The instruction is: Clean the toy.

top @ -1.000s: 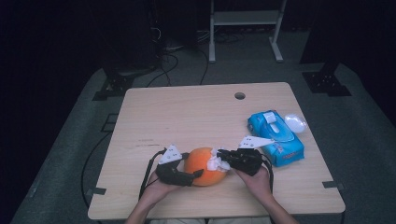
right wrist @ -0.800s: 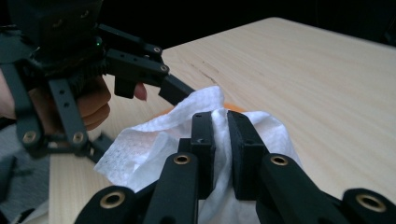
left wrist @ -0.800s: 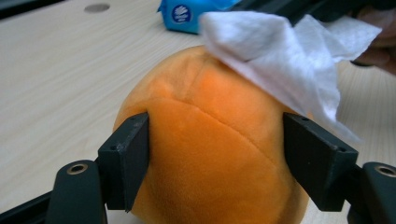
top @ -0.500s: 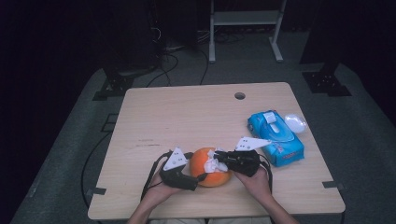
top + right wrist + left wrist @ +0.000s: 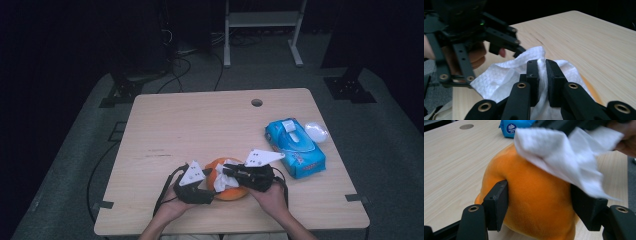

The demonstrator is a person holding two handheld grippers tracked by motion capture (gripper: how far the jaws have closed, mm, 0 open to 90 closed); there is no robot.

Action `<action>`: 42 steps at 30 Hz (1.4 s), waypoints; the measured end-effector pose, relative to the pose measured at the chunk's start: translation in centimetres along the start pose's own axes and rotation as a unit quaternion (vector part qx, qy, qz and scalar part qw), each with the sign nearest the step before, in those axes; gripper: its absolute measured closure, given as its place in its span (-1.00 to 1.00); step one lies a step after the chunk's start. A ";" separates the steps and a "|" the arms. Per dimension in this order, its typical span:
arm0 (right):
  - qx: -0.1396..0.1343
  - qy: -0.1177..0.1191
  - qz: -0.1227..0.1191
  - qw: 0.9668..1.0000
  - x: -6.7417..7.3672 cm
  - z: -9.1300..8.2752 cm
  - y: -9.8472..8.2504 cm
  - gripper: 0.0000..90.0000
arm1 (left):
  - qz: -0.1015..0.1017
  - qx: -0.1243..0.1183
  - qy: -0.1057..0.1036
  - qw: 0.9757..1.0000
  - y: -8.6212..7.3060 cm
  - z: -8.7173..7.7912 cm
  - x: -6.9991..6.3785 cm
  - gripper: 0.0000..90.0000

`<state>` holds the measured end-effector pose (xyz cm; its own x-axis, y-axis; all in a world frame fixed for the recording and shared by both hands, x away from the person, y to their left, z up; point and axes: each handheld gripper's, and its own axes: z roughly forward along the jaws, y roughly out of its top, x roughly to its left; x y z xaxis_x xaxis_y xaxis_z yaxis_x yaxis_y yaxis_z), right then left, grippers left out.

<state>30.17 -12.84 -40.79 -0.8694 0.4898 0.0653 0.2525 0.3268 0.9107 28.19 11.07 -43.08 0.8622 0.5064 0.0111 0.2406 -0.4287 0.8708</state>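
Wooden table (image 5: 200, 125) | left tongs (image 5: 541, 202) just closed, gripping orange toy (image 5: 534, 202) | right tongs (image 5: 542, 75) pinching tissue (image 5: 506, 75)

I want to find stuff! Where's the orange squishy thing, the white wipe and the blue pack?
orange plush toy (image 5: 536, 195), left gripper view, its front bulge.
white wipe (image 5: 506, 72), right gripper view, its crumpled left part.
blue wipes pack (image 5: 295, 146), high view, its top face.

Orange plush toy (image 5: 536, 202) partly under white tissue (image 5: 564, 157), lower edge cropped.
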 end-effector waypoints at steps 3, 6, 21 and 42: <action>0.013 -0.015 0.015 1.000 -1.5 -0.6 -0.8 0.80 | -0.019 -0.007 0.006 1.000 -0.2 0.1 0.4 -0.48; 0.006 0.000 0.054 0.999 -2.5 -1.0 -1.5 0.80 | -0.058 0.000 0.016 0.998 -0.5 0.4 1.0 -0.78; 0.023 0.008 -0.045 0.999 2.3 0.8 0.9 0.80 | -0.004 0.013 0.007 1.000 0.2 0.8 -1.2 -0.28; 0.021 0.010 -0.002 1.000 0.5 -0.6 0.2 0.80 | -0.003 0.027 0.012 1.000 0.0 1.8 -2.0 -0.50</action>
<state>29.55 -13.02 -40.28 -0.8786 0.4724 0.0699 0.2657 0.3619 0.8936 27.28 8.72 -43.98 0.8501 0.5263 0.0179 0.2698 -0.4645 0.8435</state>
